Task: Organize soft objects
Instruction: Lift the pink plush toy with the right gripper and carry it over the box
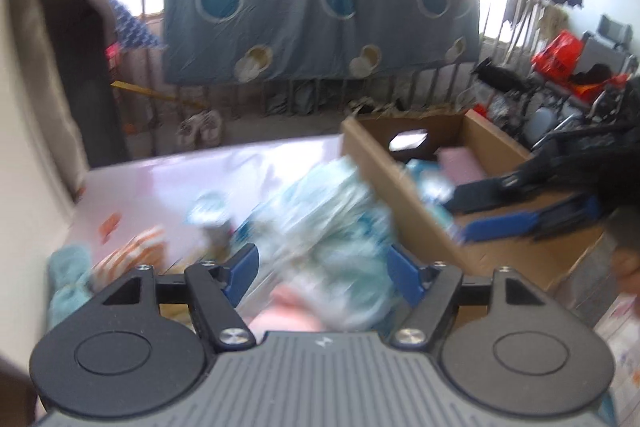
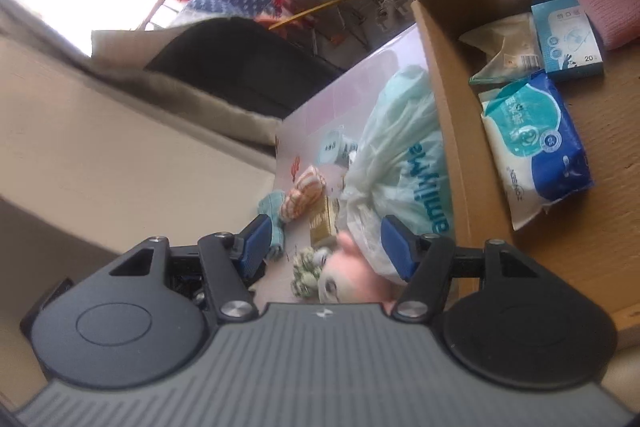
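The pale green bag (image 2: 394, 163) lies on the table (image 2: 320, 107) against the outer wall of the box (image 2: 452, 131), its long axis running along that wall. It sits straight ahead of both grippers; the left gripper (image 1: 322, 267) looks nearer, the bag filling the gap between its parted jaws. The right gripper (image 2: 326, 239) has jaws apart and empty too. Only the right view shows sharply what is in the box: wipes pack (image 2: 536, 143), blue carton (image 2: 568, 39), pink sponge (image 2: 600, 3). The left view is blurred but shows the right gripper over the box
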A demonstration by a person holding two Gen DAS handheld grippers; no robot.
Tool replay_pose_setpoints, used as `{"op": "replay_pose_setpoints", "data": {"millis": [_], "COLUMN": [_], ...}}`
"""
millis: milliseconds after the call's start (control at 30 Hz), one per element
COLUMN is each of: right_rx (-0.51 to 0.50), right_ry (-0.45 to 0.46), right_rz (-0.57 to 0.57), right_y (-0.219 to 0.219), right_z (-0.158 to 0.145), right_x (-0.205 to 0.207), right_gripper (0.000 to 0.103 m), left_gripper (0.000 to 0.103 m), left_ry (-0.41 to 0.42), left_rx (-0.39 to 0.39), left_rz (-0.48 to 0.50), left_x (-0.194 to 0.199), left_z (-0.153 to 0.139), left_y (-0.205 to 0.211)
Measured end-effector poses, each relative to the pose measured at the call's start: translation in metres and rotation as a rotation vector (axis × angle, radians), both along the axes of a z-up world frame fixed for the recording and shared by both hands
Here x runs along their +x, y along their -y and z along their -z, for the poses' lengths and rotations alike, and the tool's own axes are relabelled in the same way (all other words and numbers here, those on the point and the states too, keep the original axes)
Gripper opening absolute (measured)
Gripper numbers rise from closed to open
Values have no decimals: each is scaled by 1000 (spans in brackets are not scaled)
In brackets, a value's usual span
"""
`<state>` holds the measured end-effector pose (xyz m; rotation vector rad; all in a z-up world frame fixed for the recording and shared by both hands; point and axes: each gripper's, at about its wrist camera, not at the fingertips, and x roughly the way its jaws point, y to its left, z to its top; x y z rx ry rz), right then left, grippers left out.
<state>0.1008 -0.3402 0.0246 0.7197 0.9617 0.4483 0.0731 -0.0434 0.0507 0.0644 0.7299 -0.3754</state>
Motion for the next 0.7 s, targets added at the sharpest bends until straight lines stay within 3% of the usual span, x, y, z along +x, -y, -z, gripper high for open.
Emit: {"op": "replay_pose_setpoints", "data": {"millis": [233, 400, 700], "right_rx": [-40, -145, -213], "right_ry": [-39, -79, -186], "right_rz": [-128, -97, -60], "right_y": [-82, -118, -142], "right_z": [26, 58, 103], "right_x": [1, 10, 43], "right_gripper": [62, 64, 65], "left_gripper": [72, 76, 75], "left_ry": [-86, -154, -283], "left_rx": [26, 18, -41], "left_rz": [-23, 61, 42], "left_x": [-22, -19, 18], "left_z": [40, 75, 129], "left_y": [-52, -51, -47]}}
